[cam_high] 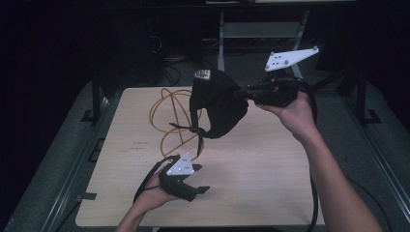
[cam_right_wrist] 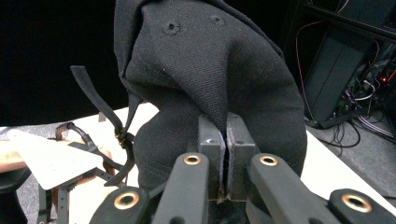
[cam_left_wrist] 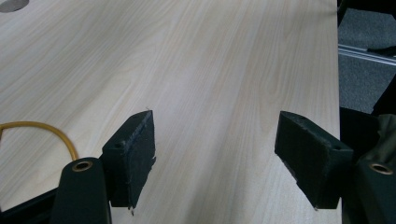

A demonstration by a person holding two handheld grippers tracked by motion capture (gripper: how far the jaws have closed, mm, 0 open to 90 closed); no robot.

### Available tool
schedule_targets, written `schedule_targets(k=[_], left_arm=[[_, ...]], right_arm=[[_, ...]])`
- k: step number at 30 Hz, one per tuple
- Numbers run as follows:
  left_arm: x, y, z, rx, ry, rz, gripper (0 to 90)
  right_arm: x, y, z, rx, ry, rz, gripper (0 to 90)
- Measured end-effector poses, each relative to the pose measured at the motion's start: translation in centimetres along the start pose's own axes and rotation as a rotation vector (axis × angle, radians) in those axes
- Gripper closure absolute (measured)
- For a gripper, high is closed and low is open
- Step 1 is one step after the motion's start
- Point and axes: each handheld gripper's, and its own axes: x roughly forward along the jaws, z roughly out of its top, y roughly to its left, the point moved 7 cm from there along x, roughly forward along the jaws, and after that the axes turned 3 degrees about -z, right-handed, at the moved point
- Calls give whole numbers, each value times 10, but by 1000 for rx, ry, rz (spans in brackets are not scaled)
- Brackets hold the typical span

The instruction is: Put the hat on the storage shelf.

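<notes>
Your right gripper (cam_high: 244,93) pinches a fold of the black fabric cap (cam_high: 216,102) and holds it in the air above the pale wooden table (cam_high: 270,169); the cap hangs crown-down, its strap (cam_high: 186,128) trailing towards the looped orange cable (cam_high: 164,112). Your left gripper (cam_high: 199,180) rests low near the table's front edge, jaws wide apart with nothing between them.

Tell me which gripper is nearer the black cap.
Right. The right gripper is clamped shut on the black cap, holding it above the table. The left gripper sits open, low over the table, apart from it.
</notes>
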Motion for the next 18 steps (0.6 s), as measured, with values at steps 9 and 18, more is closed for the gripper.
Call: schedule_targets(k=[9, 18], left_arm=[[-2, 0, 0, -5, -1, 4, 286], [-3, 2, 0, 0, -3, 5, 287]], right_arm=[[16, 0, 12, -2, 7, 19, 877], [44, 4, 31, -15, 28, 54, 877]])
